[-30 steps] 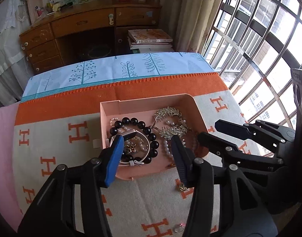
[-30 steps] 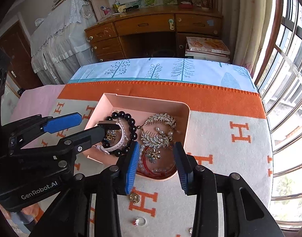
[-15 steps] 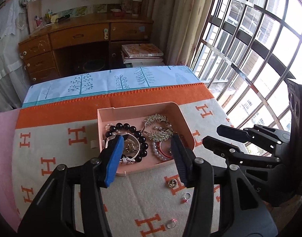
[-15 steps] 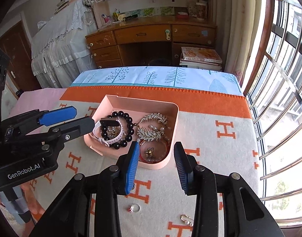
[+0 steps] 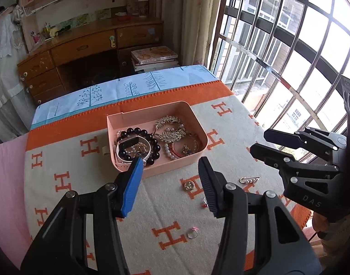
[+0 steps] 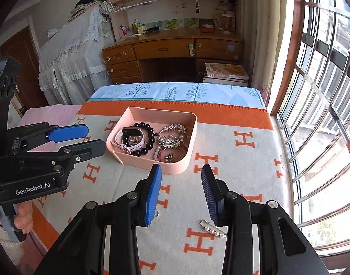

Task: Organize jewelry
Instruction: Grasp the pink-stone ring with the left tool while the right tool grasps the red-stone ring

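Observation:
A pink tray on the blanket holds a black bead bracelet, a white watch, gold leaf hair combs and pearl strands. Loose on the blanket near me lie a gold round brooch, a pearl pin, a silver ring with pink stone and a small red-stone ring. My left gripper is open and empty, short of the tray. My right gripper is open and empty above the blanket.
The orange-and-cream H-pattern blanket covers the table; a blue tree-print cloth lies at its far end. A wooden desk and a book stack stand beyond. A barred window is on the right.
Both grippers have pulled back and up from the tray, still open and empty. The loose brooch, rings and pearl pin on the blanket have come into view.

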A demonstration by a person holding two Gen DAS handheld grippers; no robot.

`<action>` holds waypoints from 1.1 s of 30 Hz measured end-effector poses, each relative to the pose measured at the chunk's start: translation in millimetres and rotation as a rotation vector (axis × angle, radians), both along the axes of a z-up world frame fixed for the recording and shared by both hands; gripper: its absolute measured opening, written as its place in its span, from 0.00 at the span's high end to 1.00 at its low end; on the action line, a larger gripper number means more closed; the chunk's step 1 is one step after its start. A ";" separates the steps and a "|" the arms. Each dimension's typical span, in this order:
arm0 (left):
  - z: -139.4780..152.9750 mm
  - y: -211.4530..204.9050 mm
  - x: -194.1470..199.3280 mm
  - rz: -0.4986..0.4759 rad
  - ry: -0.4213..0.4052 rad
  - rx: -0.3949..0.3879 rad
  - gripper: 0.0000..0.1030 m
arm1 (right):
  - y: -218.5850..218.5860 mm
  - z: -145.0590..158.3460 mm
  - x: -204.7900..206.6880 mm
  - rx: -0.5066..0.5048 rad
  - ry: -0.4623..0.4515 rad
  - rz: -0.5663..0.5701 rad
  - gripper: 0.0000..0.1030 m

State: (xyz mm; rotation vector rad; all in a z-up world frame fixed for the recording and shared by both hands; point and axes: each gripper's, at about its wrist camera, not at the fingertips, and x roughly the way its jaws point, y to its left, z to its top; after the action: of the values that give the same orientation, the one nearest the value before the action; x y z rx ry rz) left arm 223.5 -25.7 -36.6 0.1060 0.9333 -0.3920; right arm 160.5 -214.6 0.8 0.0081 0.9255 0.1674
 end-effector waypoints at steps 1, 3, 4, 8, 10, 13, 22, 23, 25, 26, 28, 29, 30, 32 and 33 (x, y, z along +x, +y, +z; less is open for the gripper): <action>1.0 -1.5 -5.8 -0.011 -0.007 0.005 0.54 | -1.0 0.9 -7.0 0.001 -0.003 0.001 0.64; 3.3 -2.6 -17.8 -0.021 -0.028 0.012 0.54 | -2.4 1.5 -19.6 -0.003 -0.008 -0.003 0.64; 3.6 -2.2 -23.4 -0.021 -0.034 0.017 0.54 | -2.0 1.0 -25.4 -0.004 -0.010 -0.003 0.64; -6.1 -0.8 -41.2 -0.031 0.001 0.016 0.54 | -3.0 -4.2 -49.9 0.012 -0.002 -0.011 0.64; -19.6 -1.3 -49.4 -0.045 0.023 0.037 0.54 | -3.0 -10.6 -61.4 0.025 0.004 -0.019 0.64; -48.2 -3.0 -60.9 -0.096 0.051 0.070 0.49 | -1.2 -22.1 -75.1 0.037 0.011 -0.037 0.64; -125.9 -13.8 -79.7 -0.255 0.101 0.141 0.49 | 5.3 -81.3 -90.6 0.083 0.105 -0.095 0.64; -129.4 -13.0 -78.6 -0.256 0.104 0.137 0.49 | 6.0 -87.3 -92.2 0.088 0.118 -0.100 0.64; -133.0 -11.1 -75.9 -0.257 0.109 0.121 0.49 | 7.5 -99.4 -90.2 0.097 0.140 -0.106 0.64; -134.0 -10.2 -74.9 -0.258 0.109 0.112 0.49 | 8.9 -104.2 -90.3 0.098 0.148 -0.108 0.64; -137.4 -11.3 -71.1 -0.268 0.114 0.104 0.50 | 10.8 -113.1 -90.1 0.099 0.163 -0.111 0.64; -139.1 -12.5 -70.5 -0.273 0.115 0.110 0.51 | 11.3 -115.9 -89.4 0.099 0.168 -0.111 0.64; -140.3 -13.9 -70.1 -0.278 0.111 0.117 0.52 | 12.1 -118.5 -89.4 0.099 0.172 -0.112 0.64; -139.9 -16.4 -71.0 -0.295 0.098 0.118 0.58 | 13.2 -122.5 -88.5 0.098 0.178 -0.115 0.64; -139.8 -17.6 -71.8 -0.303 0.096 0.118 0.63 | 13.3 -123.2 -87.6 0.098 0.180 -0.116 0.64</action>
State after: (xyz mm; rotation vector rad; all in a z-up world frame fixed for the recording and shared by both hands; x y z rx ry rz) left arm 151.7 -43.3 -176.3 0.3412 1.0386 -0.6266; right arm 72.9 -201.3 -122.5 0.1697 1.0926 0.1048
